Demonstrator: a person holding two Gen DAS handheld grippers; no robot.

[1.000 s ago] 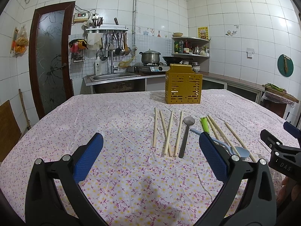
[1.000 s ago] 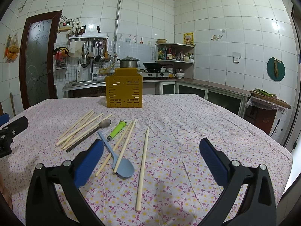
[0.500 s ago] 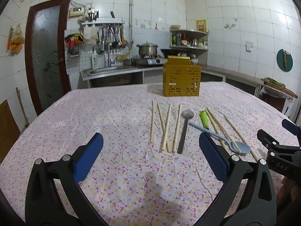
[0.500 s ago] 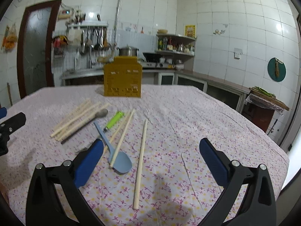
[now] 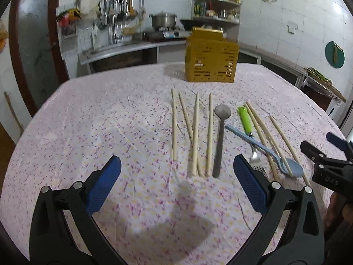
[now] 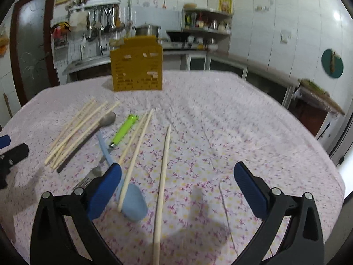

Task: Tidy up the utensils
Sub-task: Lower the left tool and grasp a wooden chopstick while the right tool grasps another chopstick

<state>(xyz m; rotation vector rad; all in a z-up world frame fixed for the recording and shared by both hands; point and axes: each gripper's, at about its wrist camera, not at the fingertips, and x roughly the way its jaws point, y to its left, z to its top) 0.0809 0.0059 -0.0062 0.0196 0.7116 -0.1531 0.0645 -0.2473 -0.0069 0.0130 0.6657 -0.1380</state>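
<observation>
Several wooden chopsticks (image 5: 195,132) lie on the flowered tablecloth beside a grey spoon (image 5: 220,137), a green-handled fork (image 5: 246,121) and a light blue spoon (image 5: 284,163). A yellow utensil holder (image 5: 211,59) stands at the far side. My left gripper (image 5: 176,181) is open and empty, just short of the chopsticks. My right gripper (image 6: 176,185) is open and empty, low over a single chopstick (image 6: 163,172), with the blue spoon (image 6: 132,201) by its left finger. The holder shows in the right wrist view (image 6: 136,64) too.
The table (image 6: 253,121) is round and drops off at the right. Behind it run a kitchen counter with a sink (image 5: 114,48), a pot (image 5: 163,19) and a shelf of bottles (image 5: 214,11). The right gripper shows at the right of the left wrist view (image 5: 326,165).
Both grippers have tilted down and moved forward and lower toward the utensils. The utensils have not moved. Both stay open.
</observation>
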